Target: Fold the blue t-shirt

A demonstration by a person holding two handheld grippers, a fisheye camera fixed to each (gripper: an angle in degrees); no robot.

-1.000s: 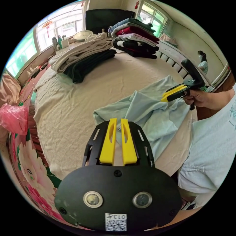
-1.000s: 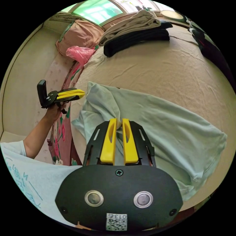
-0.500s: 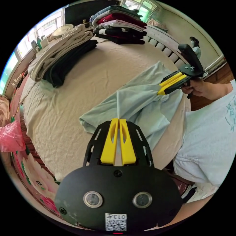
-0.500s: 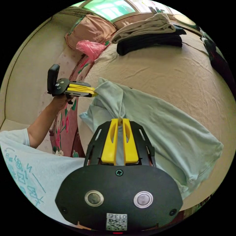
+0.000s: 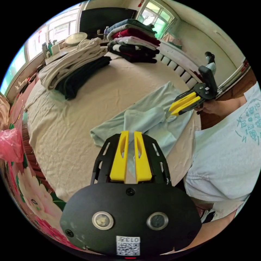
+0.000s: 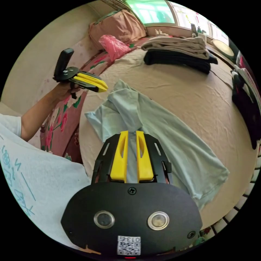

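Both grippers off the blue t-shirt (image 6: 163, 136), jaws parted, nothing held.

Shirt lies on the bed (image 5: 81, 122), near edge by the person, long axis running from bunched sleeve end to far hem. Right gripper (image 6: 131, 133) sits just over the bunched fold; left gripper (image 6: 102, 87) hangs beside its corner, apart. Folded clothes stack (image 5: 133, 40) beyond.

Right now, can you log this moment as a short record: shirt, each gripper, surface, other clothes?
shirt: light blue t-shirt lying loosely bunched on the bed, partly folded
left gripper: jaws apart, off the cloth, above the shirt's edge
right gripper: jaws slightly apart, nothing held, beside the shirt
surface: bed sheet, beige, wrinkled
other clothes: folded stacks at the far side
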